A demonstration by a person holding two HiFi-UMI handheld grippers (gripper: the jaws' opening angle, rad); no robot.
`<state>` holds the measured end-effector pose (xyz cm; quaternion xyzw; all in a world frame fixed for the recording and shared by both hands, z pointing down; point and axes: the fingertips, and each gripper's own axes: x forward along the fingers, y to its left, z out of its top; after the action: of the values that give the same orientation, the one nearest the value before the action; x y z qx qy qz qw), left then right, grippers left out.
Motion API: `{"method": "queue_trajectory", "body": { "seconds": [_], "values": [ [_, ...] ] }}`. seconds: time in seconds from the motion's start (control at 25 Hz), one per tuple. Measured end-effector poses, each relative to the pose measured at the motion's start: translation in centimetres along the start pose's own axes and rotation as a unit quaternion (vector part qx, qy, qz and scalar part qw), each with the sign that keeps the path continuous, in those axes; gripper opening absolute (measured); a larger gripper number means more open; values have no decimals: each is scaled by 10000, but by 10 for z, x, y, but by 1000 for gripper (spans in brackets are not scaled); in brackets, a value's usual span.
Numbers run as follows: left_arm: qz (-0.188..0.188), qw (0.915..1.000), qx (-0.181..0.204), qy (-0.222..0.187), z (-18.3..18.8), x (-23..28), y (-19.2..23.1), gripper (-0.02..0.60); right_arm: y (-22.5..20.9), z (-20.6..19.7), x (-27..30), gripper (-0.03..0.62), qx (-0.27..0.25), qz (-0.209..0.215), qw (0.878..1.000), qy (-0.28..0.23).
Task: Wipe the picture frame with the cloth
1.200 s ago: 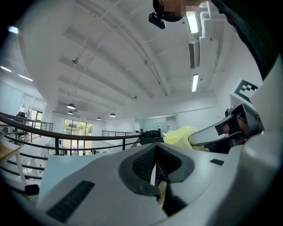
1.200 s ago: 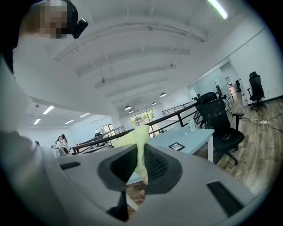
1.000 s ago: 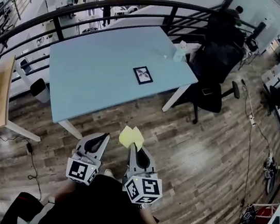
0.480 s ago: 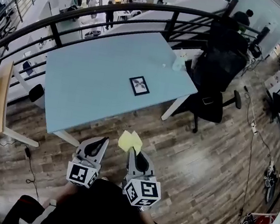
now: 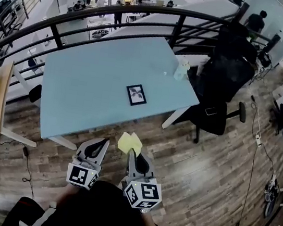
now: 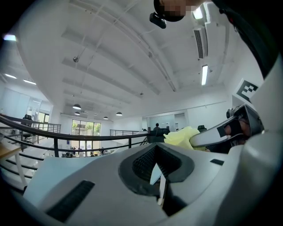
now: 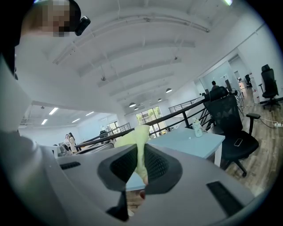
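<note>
Right tongs (image 5: 130, 152) are clenched on a yellow cloth (image 5: 130, 142), which sticks up in a crumpled bunch out of the tips. The right gripper view confirms it: the fabric is pinched between the two dark pads. Left tongs (image 5: 105, 142) sit just beside them, drawn together with nothing in the grip; the left gripper view shows only a thin sliver of light between the pads. Both tools hang low in front of the person, over the wooden floor (image 5: 202, 166), pointing toward the light blue surface (image 5: 81, 90). There's the picture frame (image 5: 136, 94), a small dark-edged one, lying flat on that surface toward its near right part, well apart from the cloth and both tongs. A pale bottle (image 5: 181, 68) stands near the far right corner. A black office chair (image 5: 218, 103) is parked at the right side, and a dark railing (image 5: 119, 14) curves round behind the surface.
</note>
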<state>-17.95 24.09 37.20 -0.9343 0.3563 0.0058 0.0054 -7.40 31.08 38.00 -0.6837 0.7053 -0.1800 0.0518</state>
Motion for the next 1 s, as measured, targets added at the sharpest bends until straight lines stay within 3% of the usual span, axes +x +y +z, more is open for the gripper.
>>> {"method": "queue_trajectory", "body": {
  "seconds": [0.64, 1.0],
  "values": [
    [588, 9983, -43, -31, 2, 94, -63, 0, -112, 44, 18, 37, -134, 574, 9979, 265],
    [695, 9976, -8, 69, -8, 116, -70, 0, -138, 46, 28, 35, -95, 643, 9973, 336]
  ]
}}
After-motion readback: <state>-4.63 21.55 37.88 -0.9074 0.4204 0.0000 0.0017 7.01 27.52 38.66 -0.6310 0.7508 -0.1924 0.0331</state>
